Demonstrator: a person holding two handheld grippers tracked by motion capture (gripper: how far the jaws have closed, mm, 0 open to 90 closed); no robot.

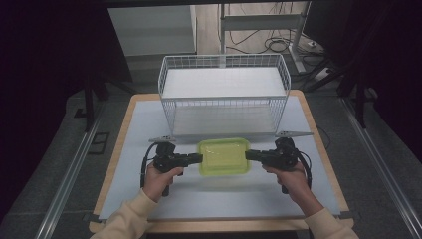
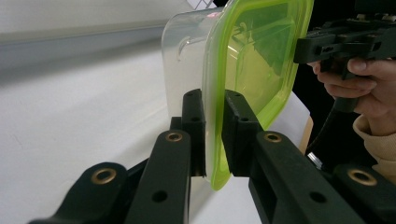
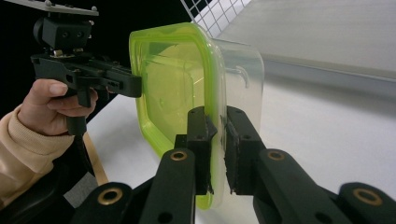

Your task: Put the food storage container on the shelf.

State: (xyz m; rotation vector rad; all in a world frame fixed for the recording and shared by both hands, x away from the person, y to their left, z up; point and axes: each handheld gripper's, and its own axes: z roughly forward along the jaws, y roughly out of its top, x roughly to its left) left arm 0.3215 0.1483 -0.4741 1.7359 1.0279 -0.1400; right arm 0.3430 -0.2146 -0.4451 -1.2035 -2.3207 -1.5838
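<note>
A: From the high view, where's the lidded plastic container (image 1: 224, 156)?
B: On the counter (image 1: 149, 129) before the wire basket (image 1: 224, 92).

A: Left gripper view?
B: Left gripper (image 2: 214, 135) pinches the lid's rim.

A: Right gripper view?
B: Right gripper (image 3: 216, 149) likewise. It seems light, stiff, slippery; hold the rims.

High view looks forward and down over the bench (image 1: 149, 199) from the person's side, well back. Left gripper view rides close along the left hand-held gripper (image 2: 214, 135), facing the right one. Right gripper view sits just as close, facing back. All three share the green-lidded container (image 1: 224, 157).
</note>
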